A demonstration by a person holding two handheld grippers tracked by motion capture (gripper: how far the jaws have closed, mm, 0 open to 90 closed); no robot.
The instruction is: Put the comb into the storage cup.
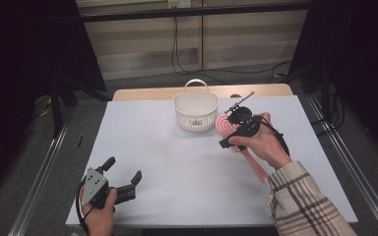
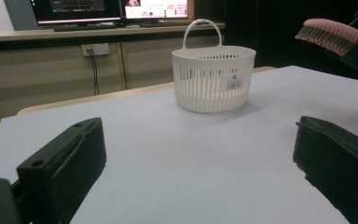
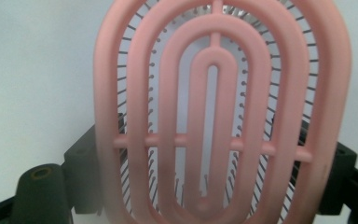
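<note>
A pink vented hairbrush hangs above the white table top, just right of a white slatted basket with a handle. My right gripper is shut on the brush head, and the handle runs back under the hand. In the right gripper view the brush head stands between the jaws of the right gripper, bristles facing away. My left gripper rests open at the front left, nothing between its fingers. In the left gripper view the left gripper faces the basket, and the brush is raised at top right.
The table's wooden back edge lies behind the basket. Metal rails run along both sides of the table, and cables lie on the floor beyond. Monitors stand on a shelf at the back.
</note>
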